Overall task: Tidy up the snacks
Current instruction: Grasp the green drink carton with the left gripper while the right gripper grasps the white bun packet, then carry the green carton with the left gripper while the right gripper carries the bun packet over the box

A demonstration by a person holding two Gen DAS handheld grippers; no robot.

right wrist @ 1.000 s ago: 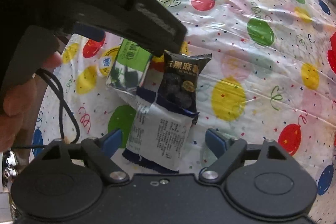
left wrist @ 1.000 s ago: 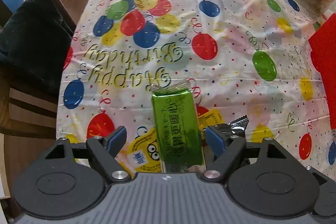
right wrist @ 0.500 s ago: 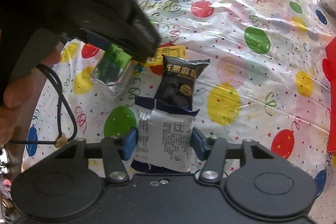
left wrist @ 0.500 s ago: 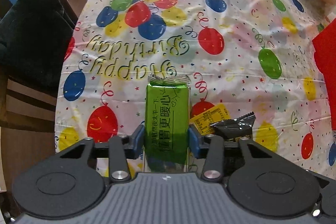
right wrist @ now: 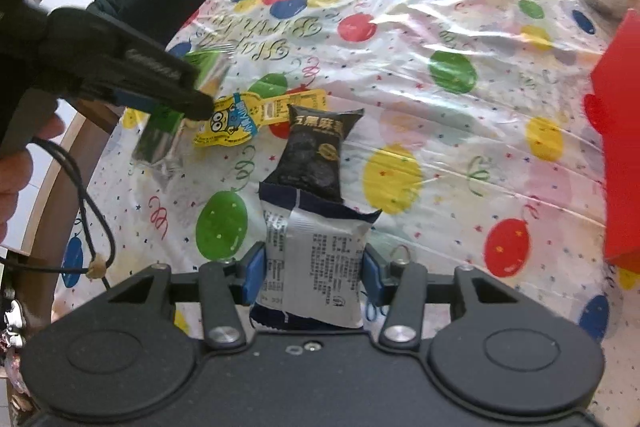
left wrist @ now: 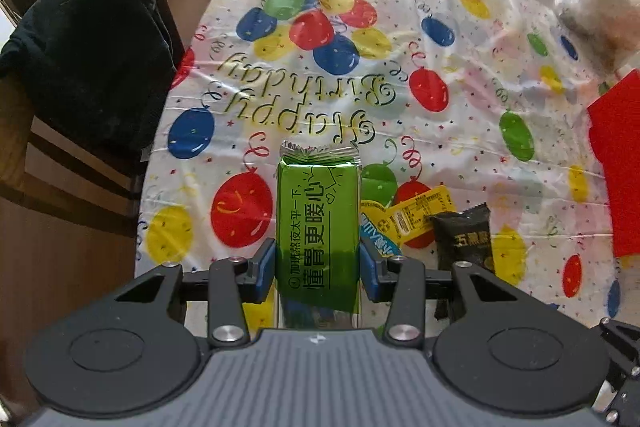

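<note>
My left gripper (left wrist: pixel 318 269) is shut on a green snack pack (left wrist: pixel 318 223) and holds it above the balloon tablecloth (left wrist: pixel 460 123); this gripper and pack also show in the right wrist view (right wrist: pixel 160 131). My right gripper (right wrist: pixel 314 277) is shut on a navy and white snack packet (right wrist: pixel 316 259), lifted off the cloth. A black snack packet (right wrist: pixel 316 151) and a yellow cartoon packet (right wrist: pixel 240 119) lie on the cloth ahead; both also show in the left wrist view, the black one (left wrist: pixel 464 239) and the yellow one (left wrist: pixel 412 219).
A red box (right wrist: pixel 620 147) stands at the right, also in the left wrist view (left wrist: pixel 620 155). A clear bag (left wrist: pixel 600 11) sits at the far right. A chair with a black garment (left wrist: pixel 88 39) stands at the table's left edge.
Both grippers closed from open onto their packets, the left on the green pack and the right on the navy and white packet. Both then lifted up, uncovering the yellow packet.
</note>
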